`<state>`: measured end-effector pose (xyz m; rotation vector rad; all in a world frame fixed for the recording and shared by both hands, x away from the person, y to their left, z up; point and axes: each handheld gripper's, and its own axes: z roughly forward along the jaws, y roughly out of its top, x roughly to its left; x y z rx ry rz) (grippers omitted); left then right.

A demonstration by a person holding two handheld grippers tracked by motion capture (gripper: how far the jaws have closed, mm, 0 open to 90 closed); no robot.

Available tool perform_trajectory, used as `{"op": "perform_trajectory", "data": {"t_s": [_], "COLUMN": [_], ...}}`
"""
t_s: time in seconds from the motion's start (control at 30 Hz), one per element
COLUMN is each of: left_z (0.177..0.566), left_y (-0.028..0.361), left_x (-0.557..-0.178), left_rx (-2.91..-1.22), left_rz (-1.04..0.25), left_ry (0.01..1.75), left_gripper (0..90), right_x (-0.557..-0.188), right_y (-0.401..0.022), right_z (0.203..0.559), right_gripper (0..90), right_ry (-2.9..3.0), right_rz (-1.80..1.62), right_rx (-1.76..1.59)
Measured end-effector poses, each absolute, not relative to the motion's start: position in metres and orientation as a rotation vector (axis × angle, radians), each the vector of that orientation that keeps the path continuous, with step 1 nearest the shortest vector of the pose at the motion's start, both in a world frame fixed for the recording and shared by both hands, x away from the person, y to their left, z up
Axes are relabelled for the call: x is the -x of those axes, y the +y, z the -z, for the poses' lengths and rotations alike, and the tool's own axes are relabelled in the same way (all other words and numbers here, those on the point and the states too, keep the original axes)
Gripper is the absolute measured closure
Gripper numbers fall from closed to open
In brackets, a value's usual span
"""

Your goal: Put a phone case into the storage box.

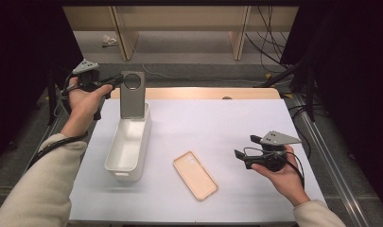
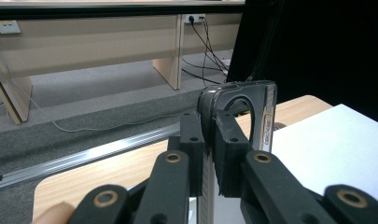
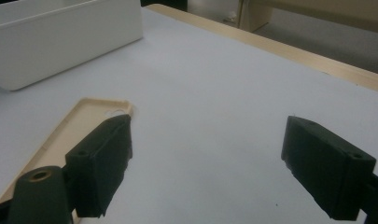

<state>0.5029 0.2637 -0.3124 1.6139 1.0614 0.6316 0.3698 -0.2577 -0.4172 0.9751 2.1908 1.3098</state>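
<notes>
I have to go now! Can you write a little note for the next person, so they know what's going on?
Left gripper: shut on the grey phone case, held upright over the far end of the white bin.
Right gripper: open, holding nothing, beside the beige phone case lying flat on the table.
Done: grey case lifted.
Left, probably: lower it into the bin, then bin the beige case.

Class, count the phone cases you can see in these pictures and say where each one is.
2. The grey phone case is held upright by the left gripper over the far end of the white bin. The beige phone case lies flat on the table.
</notes>
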Motion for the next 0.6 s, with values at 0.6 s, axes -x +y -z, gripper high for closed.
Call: {"op": "perform_trajectory", "data": {"t_s": [0.6], "left_z": [0.3212], "left_y": [0.2629], "left_x": [-0.5085], "left_rx": [-1.631], "left_rz": [-0.635], "left_ry": [1.070], "left_gripper": [82.7], "right_x": [-0.3702], "right_y": [-0.2575], "right_z": [0.4177], "right_gripper": [17.2], "right_ry": [2.194], "right_rz": [-1.314], "right_rx": [-0.973]}}
